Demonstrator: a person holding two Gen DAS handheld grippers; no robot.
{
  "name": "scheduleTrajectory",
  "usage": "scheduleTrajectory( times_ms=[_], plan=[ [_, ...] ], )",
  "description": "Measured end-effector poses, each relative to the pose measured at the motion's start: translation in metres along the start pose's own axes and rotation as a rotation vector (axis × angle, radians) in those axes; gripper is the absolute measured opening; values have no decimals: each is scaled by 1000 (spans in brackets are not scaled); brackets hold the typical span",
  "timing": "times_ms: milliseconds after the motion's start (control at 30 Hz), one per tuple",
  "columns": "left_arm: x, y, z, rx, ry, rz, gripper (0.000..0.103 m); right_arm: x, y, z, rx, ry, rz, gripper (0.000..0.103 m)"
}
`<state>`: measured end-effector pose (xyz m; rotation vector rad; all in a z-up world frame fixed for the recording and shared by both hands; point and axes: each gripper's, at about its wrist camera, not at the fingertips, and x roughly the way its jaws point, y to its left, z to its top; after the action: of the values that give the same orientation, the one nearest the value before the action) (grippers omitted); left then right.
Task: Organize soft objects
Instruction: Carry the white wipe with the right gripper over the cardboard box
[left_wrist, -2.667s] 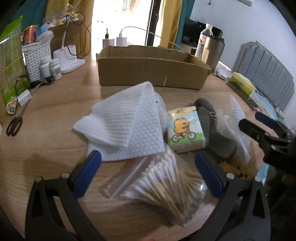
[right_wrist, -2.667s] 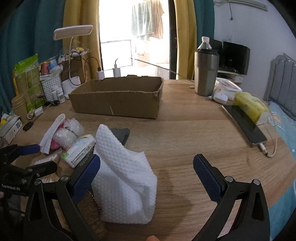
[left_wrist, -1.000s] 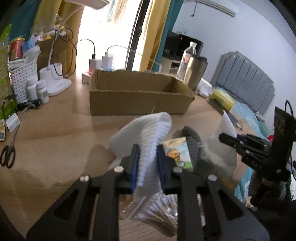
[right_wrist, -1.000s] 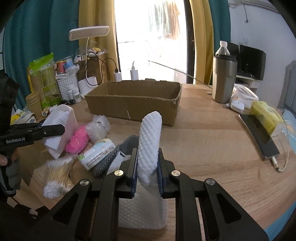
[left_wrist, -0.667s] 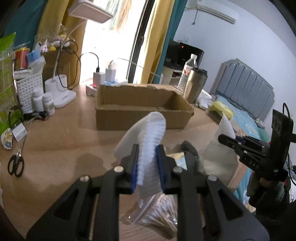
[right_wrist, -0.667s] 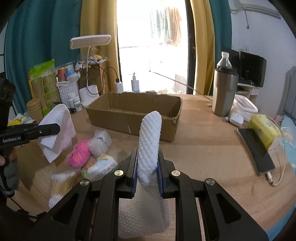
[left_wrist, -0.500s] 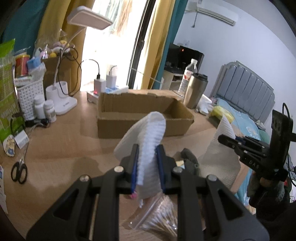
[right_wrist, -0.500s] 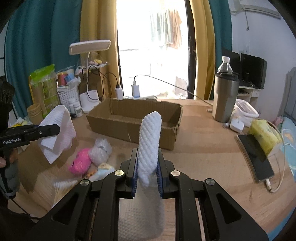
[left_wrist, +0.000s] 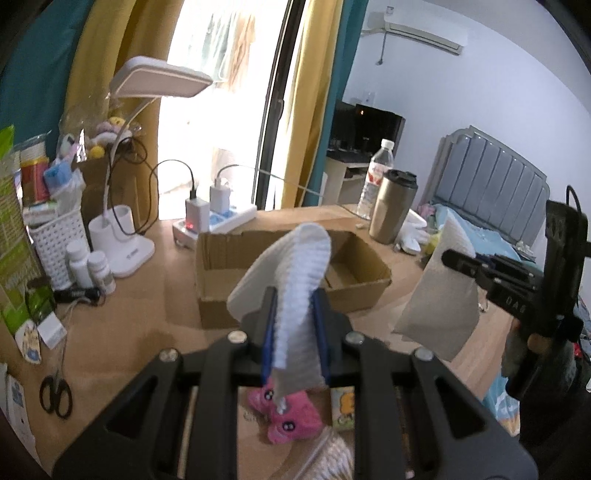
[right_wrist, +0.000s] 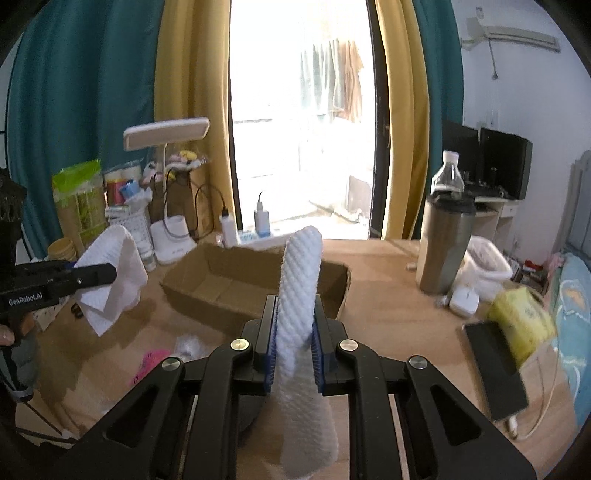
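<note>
My left gripper (left_wrist: 293, 328) is shut on a white textured cloth (left_wrist: 299, 280) and holds it in the air in front of the open cardboard box (left_wrist: 288, 273). My right gripper (right_wrist: 294, 332) is shut on a second white cloth (right_wrist: 299, 295), also lifted, with the box (right_wrist: 229, 288) beyond it. Each gripper shows in the other's view: the right one with its cloth (left_wrist: 439, 310), the left one with its cloth (right_wrist: 110, 280). Below on the table lie a pink plush toy (left_wrist: 291, 417) and a tissue pack (left_wrist: 343, 410).
A desk lamp (left_wrist: 125, 236), white basket (left_wrist: 55, 243), bottles and scissors (left_wrist: 55, 395) stand at the left. A power strip (left_wrist: 218, 221) lies behind the box. A steel tumbler (right_wrist: 447, 251), a phone (right_wrist: 495, 365) and a yellow pack (right_wrist: 521, 321) are at the right.
Both grippers closed on their white cloths and lifted them well above the table, toward the box. The pink plush, hidden under the left cloth before, now shows.
</note>
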<state>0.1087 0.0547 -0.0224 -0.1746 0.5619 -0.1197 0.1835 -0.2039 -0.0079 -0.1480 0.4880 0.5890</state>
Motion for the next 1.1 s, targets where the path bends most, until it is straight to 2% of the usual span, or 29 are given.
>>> scheduleTrajectory(
  times_ms=[333, 833, 1000, 1100],
  plan=[
    [21, 5, 31, 22, -18, 5, 19, 22, -10, 34, -19, -50, 4, 17],
    [62, 22, 61, 22, -37, 20, 19, 60, -11, 75, -55, -116, 10, 17],
    [79, 28, 67, 13, -39, 22, 19, 80, -6, 81, -66, -113, 19, 17],
    [93, 33, 67, 7, -28, 25, 19, 97, -2, 75, -73, -83, 22, 17]
  ],
)
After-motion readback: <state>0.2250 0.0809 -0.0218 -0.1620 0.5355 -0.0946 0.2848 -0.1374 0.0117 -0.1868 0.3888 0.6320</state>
